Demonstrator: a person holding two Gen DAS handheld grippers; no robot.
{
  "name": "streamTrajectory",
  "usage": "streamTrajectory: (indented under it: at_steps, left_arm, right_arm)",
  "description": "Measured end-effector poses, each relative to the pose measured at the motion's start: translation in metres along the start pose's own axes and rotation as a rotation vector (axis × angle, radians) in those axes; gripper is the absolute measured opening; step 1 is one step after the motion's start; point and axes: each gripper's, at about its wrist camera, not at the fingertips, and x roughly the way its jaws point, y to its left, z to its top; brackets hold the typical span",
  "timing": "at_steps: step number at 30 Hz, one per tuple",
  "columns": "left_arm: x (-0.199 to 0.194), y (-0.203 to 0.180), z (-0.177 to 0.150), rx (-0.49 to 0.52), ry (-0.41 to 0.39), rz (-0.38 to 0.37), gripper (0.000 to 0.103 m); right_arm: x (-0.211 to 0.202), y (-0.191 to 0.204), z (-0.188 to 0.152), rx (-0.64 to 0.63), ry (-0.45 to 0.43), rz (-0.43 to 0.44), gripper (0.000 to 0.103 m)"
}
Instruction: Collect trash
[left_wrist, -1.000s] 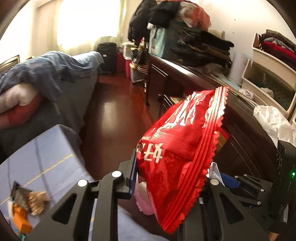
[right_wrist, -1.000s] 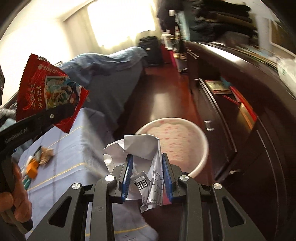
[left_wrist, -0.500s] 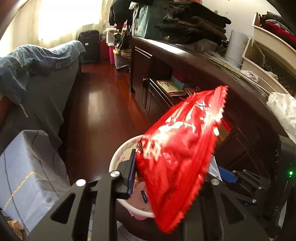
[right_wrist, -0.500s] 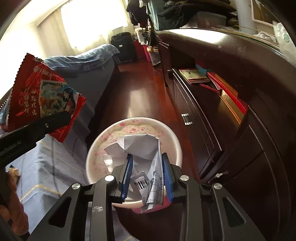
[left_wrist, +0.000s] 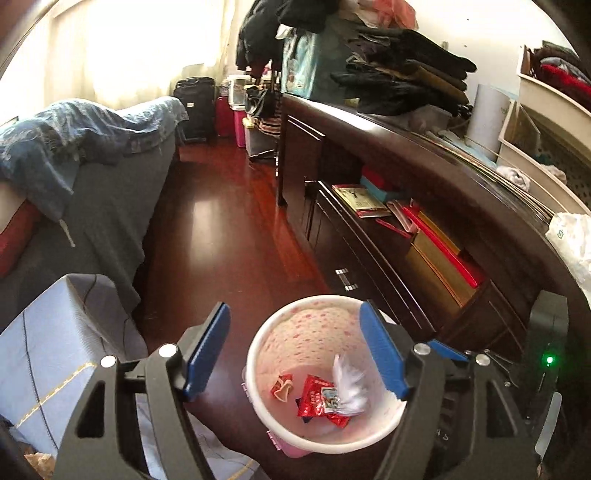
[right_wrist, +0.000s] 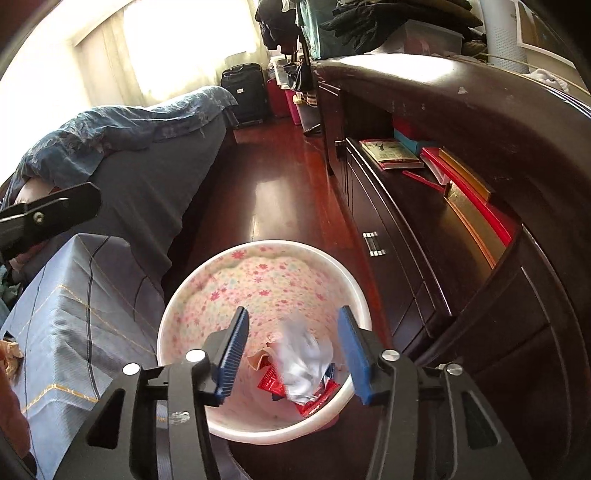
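Trash: the red snack bag (left_wrist: 320, 400) now lies in the floral bin (left_wrist: 258, 354), dropped by the left gripper (left_wrist: 295, 350); the crumpled paper (right_wrist: 304, 360) falls from the right gripper (right_wrist: 291, 350). Both jaws have just been opening, empty.

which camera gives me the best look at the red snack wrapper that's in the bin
The left wrist view: the red snack wrapper lies mostly uncovered in the bin, its printed face visible. In the right wrist view the blurred crumpled paper covers most of it.
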Motion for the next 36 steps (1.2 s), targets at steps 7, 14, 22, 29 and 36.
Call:
streamTrajectory:
  at_steps: [7,14,22,29,36]
  left_arm:
    - [-0.022,0.021,-0.005,-0.036,-0.02,0.041,0.074]
    - [-0.05,0.045,-0.013,-0.065,-0.038,0.104,0.078]
    - [-0.095,0.091,-0.041,-0.176,-0.016,0.245,0.083]
    - [-0.141,0.166,-0.08,-0.379,0.022,0.383,0.083]
    - [-0.16,0.234,-0.1,-0.422,0.088,0.477,0.093]
  right_arm:
    - [-0.008,0.012,-0.007,-0.013,0.022,0.024,0.055]
    - [-0.031,0.04,-0.016,-0.044,0.029,0.077,0.067]
    - [-0.058,0.079,-0.028,-0.104,0.05,0.161,0.077]
    - [-0.08,0.131,-0.046,-0.216,0.068,0.261,0.08]
    - [-0.093,0.169,-0.061,-0.292,0.079,0.328,0.081]
